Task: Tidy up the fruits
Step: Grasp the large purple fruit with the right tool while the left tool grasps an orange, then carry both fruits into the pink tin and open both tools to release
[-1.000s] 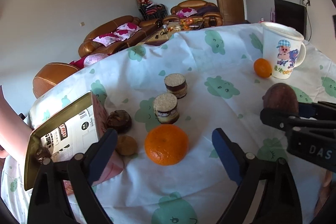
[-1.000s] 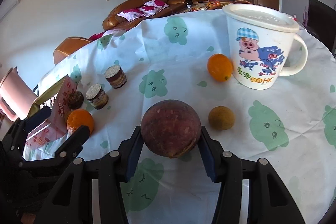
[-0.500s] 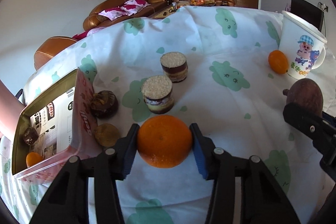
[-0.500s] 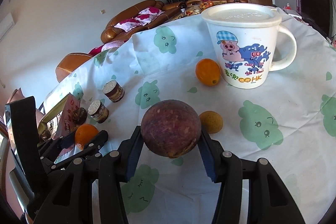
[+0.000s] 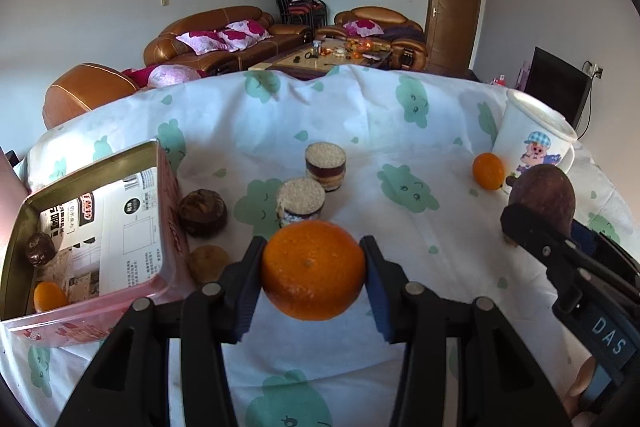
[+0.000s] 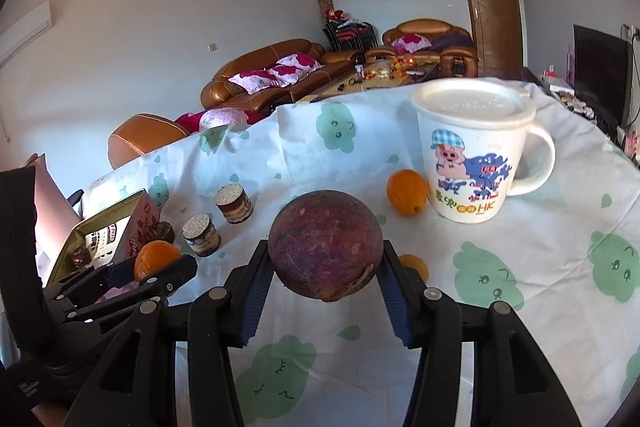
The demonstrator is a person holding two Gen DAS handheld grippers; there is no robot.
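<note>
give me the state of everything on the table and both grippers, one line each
left gripper: shut on the large orange, lifted
large orange: held, off the cloth
right gripper: shut on the purple fruit
purple fruit: held, raised
mug: upright, lid on
small orange: loose beside the mug
box: open, some fruit inside
two layered snacks: upright on the cloth

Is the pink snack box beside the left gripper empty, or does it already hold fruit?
Not empty. The open pink snack box holds a small orange fruit and a dark brown round fruit at its near end.
</note>
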